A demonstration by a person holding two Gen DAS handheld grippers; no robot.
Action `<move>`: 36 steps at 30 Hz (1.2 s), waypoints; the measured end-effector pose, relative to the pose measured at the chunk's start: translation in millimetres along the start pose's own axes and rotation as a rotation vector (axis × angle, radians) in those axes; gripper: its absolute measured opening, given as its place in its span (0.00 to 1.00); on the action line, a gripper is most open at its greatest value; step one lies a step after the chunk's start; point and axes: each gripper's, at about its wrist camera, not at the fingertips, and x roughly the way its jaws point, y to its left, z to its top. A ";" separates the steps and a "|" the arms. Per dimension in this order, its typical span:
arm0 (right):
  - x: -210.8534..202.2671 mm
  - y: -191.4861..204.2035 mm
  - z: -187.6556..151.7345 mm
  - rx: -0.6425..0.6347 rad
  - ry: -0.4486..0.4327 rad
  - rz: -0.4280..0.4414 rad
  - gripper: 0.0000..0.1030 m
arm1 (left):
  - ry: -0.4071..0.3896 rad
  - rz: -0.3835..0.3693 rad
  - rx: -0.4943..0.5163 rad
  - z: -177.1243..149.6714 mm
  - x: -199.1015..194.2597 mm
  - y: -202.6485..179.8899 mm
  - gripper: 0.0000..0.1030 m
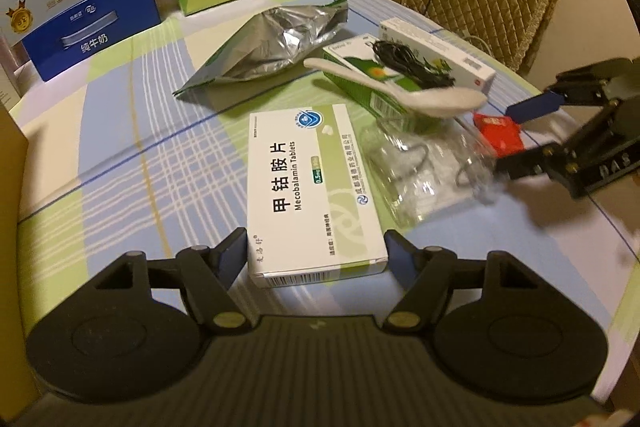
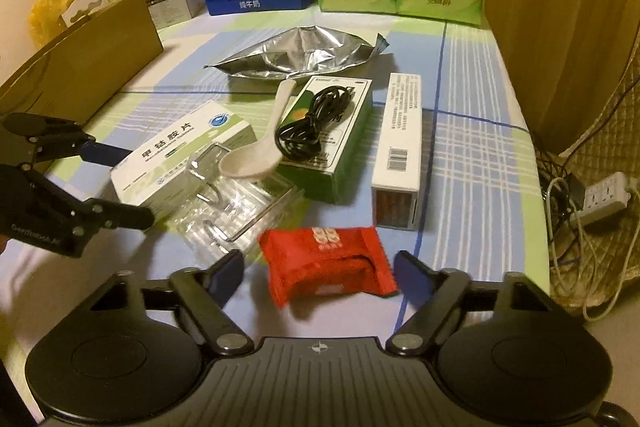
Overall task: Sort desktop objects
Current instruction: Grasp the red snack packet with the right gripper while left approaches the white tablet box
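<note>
Desktop objects, all bunched together in the middle of the checked tablecloth (image 1: 120, 147), with no separate piles showing anywhere. Looks like the very start of the sorting. Closest to the left gripper (image 1: 314, 251): a white pill box (image 1: 312, 187), lying flat, caught at its near end between the two fingers, which seem pressed against its sides. In front of the right gripper (image 2: 318, 267): a red snack packet (image 2: 328, 263) on the cloth between the fingers, which stand apart, with a gap showing on one side, so not gripped yet. Behind these, untouched: a clear plastic pack (image 2: 236, 203) leaning against the pill box, a white spoon (image 1: 400, 87) resting across it and a green box (image 2: 328, 147), a coiled black cable (image 2: 316, 119) on top of that box, a long white carton (image 2: 400, 139) just beside it, and a crumpled foil bag (image 1: 272, 43) farther back. Nothing lifted, nothing set aside. Left to do, by this reading: nearly everything, beginning with the pill box and the red packet. Cannot tell where sorted things belong; possibly the open cardboard box (image 2: 80, 67) at the table's edge.
</note>
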 end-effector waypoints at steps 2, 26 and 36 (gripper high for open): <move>-3.5 2.8 -3.6 -0.001 -0.001 -0.025 0.55 | 0.004 0.010 0.000 -4.0 -4.6 -1.7 0.67; -43.4 39.3 -37.0 0.029 0.003 -0.006 0.73 | -0.033 0.005 -0.114 -37.0 -44.2 -2.9 0.74; -25.4 41.2 -39.2 -0.063 0.026 -0.007 0.66 | -0.046 0.001 -0.128 -36.6 -39.3 -1.1 0.75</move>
